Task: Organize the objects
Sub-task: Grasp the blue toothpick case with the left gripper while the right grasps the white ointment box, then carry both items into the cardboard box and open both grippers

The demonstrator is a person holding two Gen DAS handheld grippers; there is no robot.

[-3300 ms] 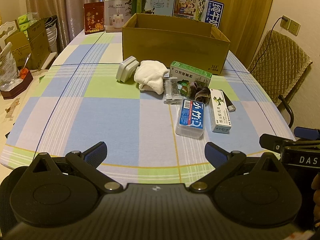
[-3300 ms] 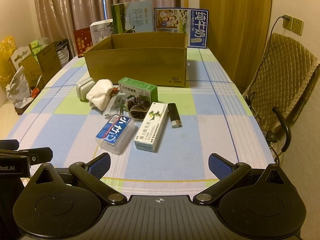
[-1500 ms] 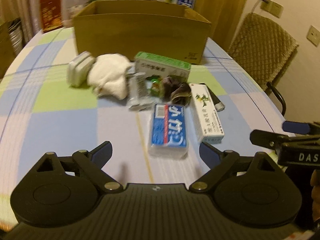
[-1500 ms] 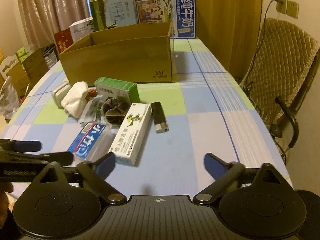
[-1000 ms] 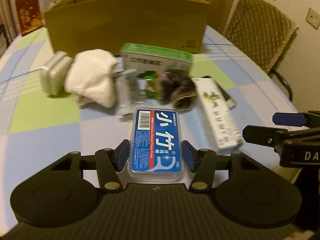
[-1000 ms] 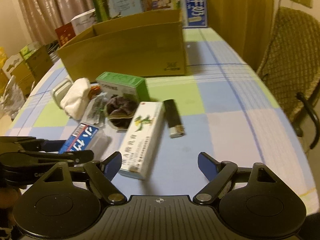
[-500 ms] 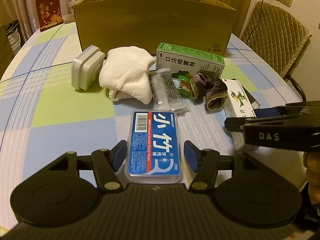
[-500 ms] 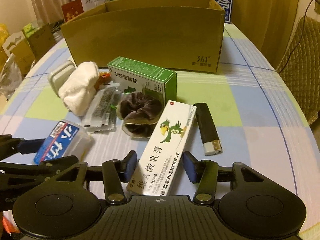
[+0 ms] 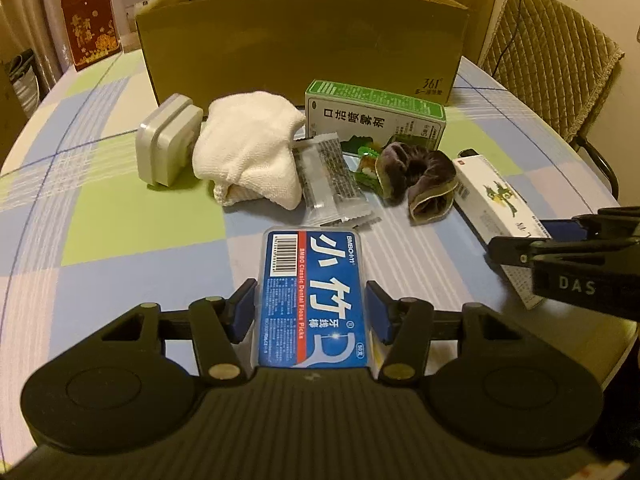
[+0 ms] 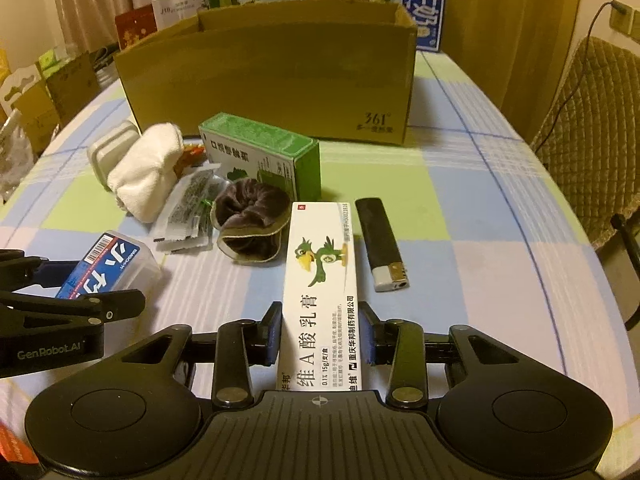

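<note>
On the checked tabletop (image 9: pixel 120 216) we are only beginning: left hand-held gripper (image 9: pixel 311 311) clamping the floss box (image 9: pixel 312 300), right hand-held gripper (image 10: pixel 319 330) clamping the ointment carton (image 10: pixel 320 284), everything else lying before the cardboard box (image 9: pixel 304 36) at twelve o'clock.

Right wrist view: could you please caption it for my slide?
Right tongs closed on a white ointment box beside a black lighter, cardboard box behind.

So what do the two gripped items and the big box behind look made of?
Floss pick case: clear glossy plastic, seemingly, with a blue printed label. Ointment box: thin white printed card, creased edges. Big box: plain brown matte cardboard, open-topped.
</note>
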